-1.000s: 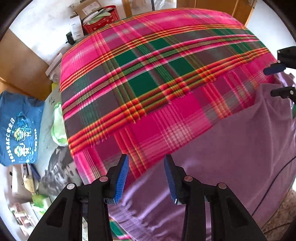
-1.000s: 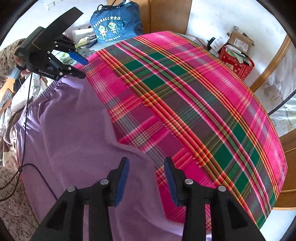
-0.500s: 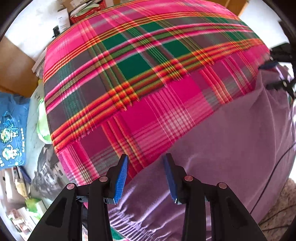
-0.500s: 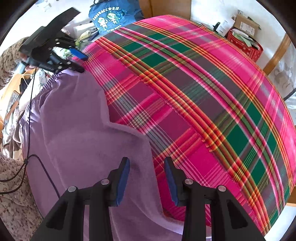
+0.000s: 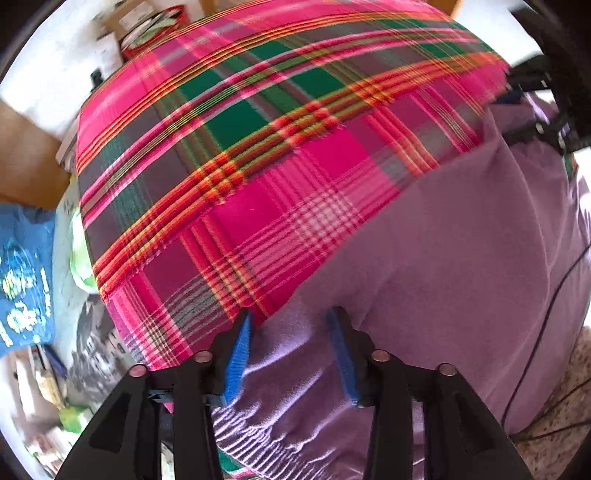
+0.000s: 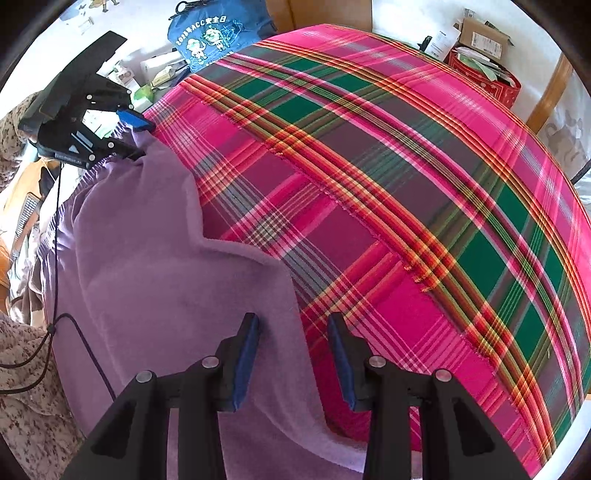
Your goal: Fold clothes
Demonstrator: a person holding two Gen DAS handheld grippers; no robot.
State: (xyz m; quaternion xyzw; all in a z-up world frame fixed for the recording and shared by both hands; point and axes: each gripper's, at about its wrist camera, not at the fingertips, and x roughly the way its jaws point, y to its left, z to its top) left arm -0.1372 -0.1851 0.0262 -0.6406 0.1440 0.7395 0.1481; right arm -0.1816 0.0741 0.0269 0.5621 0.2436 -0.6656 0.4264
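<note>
Purple garment lay on the plaid cloth, at its near edge. Left claw was opening, waistband corner between unpressed pads; right claw stood half-wide, empty, straddling the garment's edge. Advice: pinch both corners fully before lifting.

A soft lilac-purple fleece garment fills the lower left of the right wrist view. Beside it spreads a woven plaid cloth, hot pink with green blocks and orange-yellow stripes. A blue printed bag sits at the top.
</note>
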